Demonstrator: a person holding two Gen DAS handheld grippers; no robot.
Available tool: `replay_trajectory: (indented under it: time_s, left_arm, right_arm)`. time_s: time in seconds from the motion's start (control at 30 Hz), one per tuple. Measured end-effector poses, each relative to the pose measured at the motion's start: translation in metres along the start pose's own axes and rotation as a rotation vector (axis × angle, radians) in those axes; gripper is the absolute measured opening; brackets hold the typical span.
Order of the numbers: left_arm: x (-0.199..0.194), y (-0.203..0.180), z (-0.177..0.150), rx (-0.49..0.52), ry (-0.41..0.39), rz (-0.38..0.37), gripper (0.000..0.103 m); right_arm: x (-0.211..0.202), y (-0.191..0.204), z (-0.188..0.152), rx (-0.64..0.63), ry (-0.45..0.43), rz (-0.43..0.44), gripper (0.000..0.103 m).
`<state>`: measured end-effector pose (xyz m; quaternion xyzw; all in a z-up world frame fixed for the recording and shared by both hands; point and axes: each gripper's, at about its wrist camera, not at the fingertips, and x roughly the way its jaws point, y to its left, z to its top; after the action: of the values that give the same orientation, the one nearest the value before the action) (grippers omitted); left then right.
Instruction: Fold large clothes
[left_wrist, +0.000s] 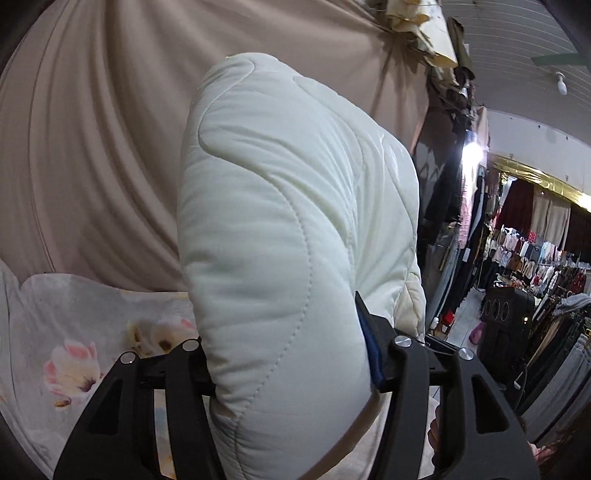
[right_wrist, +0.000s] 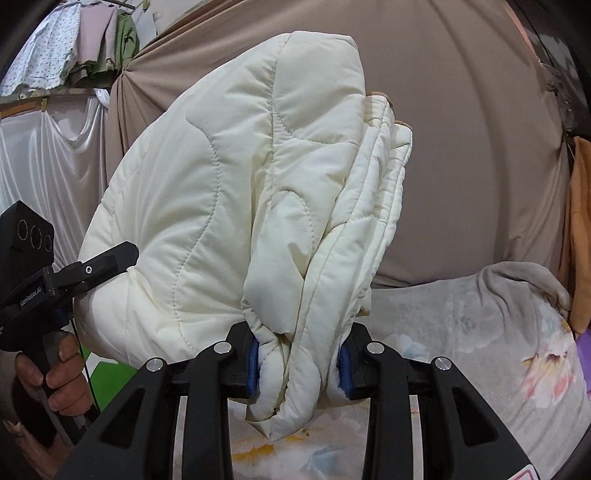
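Observation:
A cream quilted jacket (left_wrist: 280, 221) fills the middle of the left wrist view, folded into a thick bundle and lifted off the surface. My left gripper (left_wrist: 291, 365) is shut on one end of it, the padding bulging between its black fingers. In the right wrist view the same jacket (right_wrist: 240, 192) hangs as a stack of folded layers, and my right gripper (right_wrist: 299, 365) is shut on the bunched edge between its blue pads (right_wrist: 253, 365). The left gripper (right_wrist: 122, 258) also shows at the left of that view, gripping the jacket's far end, held by a hand (right_wrist: 55, 373).
A floral sheet (left_wrist: 74, 332) covers the surface below; it appears again (right_wrist: 498, 350) at lower right. A beige draped cloth (left_wrist: 92, 147) hangs behind. Racks of hanging clothes (left_wrist: 535, 266) and a black speaker stand at the right. Garments (right_wrist: 74, 55) hang at upper left.

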<state>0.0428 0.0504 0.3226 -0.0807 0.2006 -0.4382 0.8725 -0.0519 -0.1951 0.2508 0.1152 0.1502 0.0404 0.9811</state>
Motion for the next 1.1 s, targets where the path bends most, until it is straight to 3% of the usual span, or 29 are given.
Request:
replay_trajectory:
  time_s: [0.1, 0.17, 0.27, 0.33, 0.37, 0.4, 0.43, 0.5, 0.67, 0.77, 0.8, 0.87, 0.93, 1.03, 1.1]
  left_arm:
    - [0.029, 0.052, -0.018, -0.053, 0.074, 0.038, 0.057]
    - [0.058, 0.098, -0.044, -0.117, 0.153, 0.078, 0.061]
    - [0.114, 0.172, -0.109, -0.226, 0.33, 0.163, 0.071]
    - [0.153, 0.225, -0.174, -0.324, 0.505, 0.271, 0.069]
    - [0.163, 0.243, -0.2, -0.371, 0.581, 0.326, 0.069]
    - [0.164, 0.258, -0.218, -0.424, 0.619, 0.354, 0.069]
    - [0.154, 0.269, -0.229, -0.482, 0.587, 0.328, 0.07]
    - [0.139, 0.271, -0.227, -0.5, 0.552, 0.312, 0.071]
    - [0.116, 0.237, -0.183, -0.27, 0.466, 0.404, 0.069]
    - [0.129, 0.232, -0.177, -0.261, 0.476, 0.412, 0.076]
    - [0.133, 0.242, -0.18, -0.286, 0.482, 0.409, 0.083]
    - [0.14, 0.268, -0.19, -0.4, 0.489, 0.364, 0.083]
    - [0.15, 0.293, -0.204, -0.499, 0.514, 0.321, 0.083]
    - [0.179, 0.302, -0.219, -0.493, 0.554, 0.294, 0.084]
    - [0.196, 0.288, -0.214, -0.405, 0.571, 0.279, 0.084]
  right_arm:
    - [0.062, -0.005, -0.016, 0.044, 0.097, 0.023, 0.035]
    - [0.118, -0.017, -0.046, 0.092, 0.207, 0.046, 0.037]
    - [0.203, -0.048, -0.124, 0.209, 0.399, 0.05, 0.048]
    - [0.246, -0.071, -0.182, 0.329, 0.557, 0.013, 0.047]
    - [0.255, -0.08, -0.205, 0.369, 0.601, -0.04, 0.042]
    - [0.251, -0.084, -0.217, 0.401, 0.585, -0.056, 0.038]
    - [0.244, -0.085, -0.22, 0.43, 0.558, -0.021, 0.038]
    - [0.229, -0.08, -0.213, 0.415, 0.528, -0.057, 0.038]
    - [0.225, -0.049, -0.165, 0.212, 0.504, -0.103, 0.021]
    - [0.247, -0.026, -0.153, 0.082, 0.498, -0.131, 0.021]
    - [0.254, -0.026, -0.153, 0.065, 0.491, -0.142, 0.027]
    - [0.274, -0.041, -0.16, 0.09, 0.524, -0.175, 0.041]
    - [0.289, -0.055, -0.174, 0.124, 0.578, -0.18, 0.041]
    - [0.296, -0.066, -0.201, 0.2, 0.631, -0.159, 0.037]
    - [0.289, -0.064, -0.207, 0.214, 0.615, -0.178, 0.033]
